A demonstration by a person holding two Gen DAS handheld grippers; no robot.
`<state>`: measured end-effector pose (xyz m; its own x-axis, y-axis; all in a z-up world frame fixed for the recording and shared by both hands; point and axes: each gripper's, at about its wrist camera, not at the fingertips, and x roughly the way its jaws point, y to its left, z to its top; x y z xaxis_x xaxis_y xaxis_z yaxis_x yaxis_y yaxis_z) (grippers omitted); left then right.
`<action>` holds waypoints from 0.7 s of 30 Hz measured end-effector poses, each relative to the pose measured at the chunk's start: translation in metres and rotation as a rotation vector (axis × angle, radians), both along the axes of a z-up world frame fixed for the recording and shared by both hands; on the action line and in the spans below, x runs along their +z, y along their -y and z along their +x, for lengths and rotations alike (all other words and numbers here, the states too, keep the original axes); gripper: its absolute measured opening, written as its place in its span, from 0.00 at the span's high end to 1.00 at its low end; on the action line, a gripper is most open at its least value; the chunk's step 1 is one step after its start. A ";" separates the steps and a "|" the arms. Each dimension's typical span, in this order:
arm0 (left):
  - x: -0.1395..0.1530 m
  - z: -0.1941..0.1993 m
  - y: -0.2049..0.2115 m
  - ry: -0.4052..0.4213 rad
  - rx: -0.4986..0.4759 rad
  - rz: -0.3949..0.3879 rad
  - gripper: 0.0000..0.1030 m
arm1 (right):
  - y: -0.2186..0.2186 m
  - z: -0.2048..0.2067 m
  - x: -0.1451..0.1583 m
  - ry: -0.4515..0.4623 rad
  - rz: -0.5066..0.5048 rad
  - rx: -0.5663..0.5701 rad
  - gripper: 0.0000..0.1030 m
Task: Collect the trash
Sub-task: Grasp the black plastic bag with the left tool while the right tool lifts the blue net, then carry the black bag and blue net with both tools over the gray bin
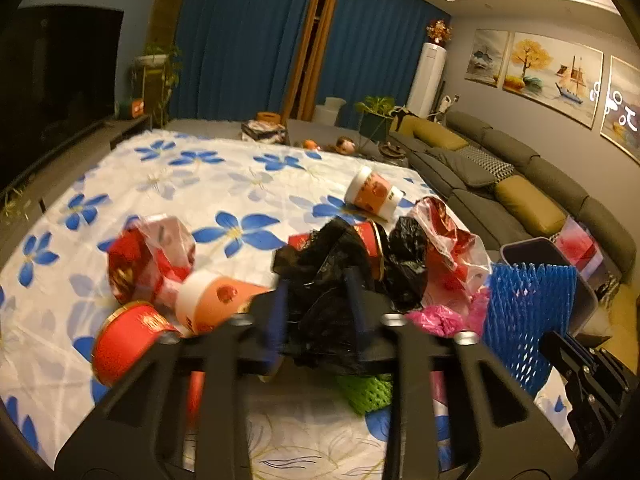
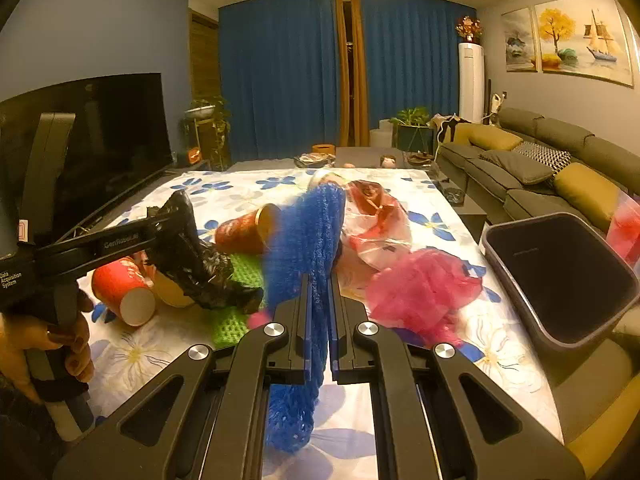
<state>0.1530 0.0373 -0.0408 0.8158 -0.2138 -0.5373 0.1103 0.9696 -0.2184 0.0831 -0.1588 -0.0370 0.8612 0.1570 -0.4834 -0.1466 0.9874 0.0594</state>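
White tabletop cloth (image 2: 460, 240) with blue flower print. Blue foam net (image 2: 308, 232), green foam net (image 2: 240, 272), black plastic bag (image 2: 192, 256), pink bag (image 2: 420, 292). Red paper cups with white rims (image 2: 120, 284), orange-and-white cup (image 1: 372, 192) upper centre. Dark grey bin (image 2: 560, 272) at right. Blue curtains (image 2: 280, 72), grey sofa (image 2: 520, 184) with mustard cushions.

Home living room; long grey sectional sofa (image 2: 560, 160) with mustard cushions along wall; large dark TV (image 2: 104, 132) on low stand opposite; blue floor-length curtains (image 2: 280, 76); framed paintings (image 2: 580, 36); potted plants (image 2: 412, 120); standing air conditioner (image 2: 471, 80); floral cloth (image 2: 400, 360) over table.
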 end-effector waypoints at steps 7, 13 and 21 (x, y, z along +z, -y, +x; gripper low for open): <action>0.016 -0.017 0.004 0.066 0.005 -0.013 0.96 | 0.010 -0.001 0.002 0.003 0.006 -0.011 0.92; 0.056 -0.041 0.009 0.176 -0.011 -0.034 0.96 | 0.017 -0.007 0.011 0.025 0.014 -0.029 0.92; 0.083 -0.043 0.062 0.233 -0.100 -0.011 0.96 | 0.052 -0.009 0.031 0.080 0.007 -0.113 0.92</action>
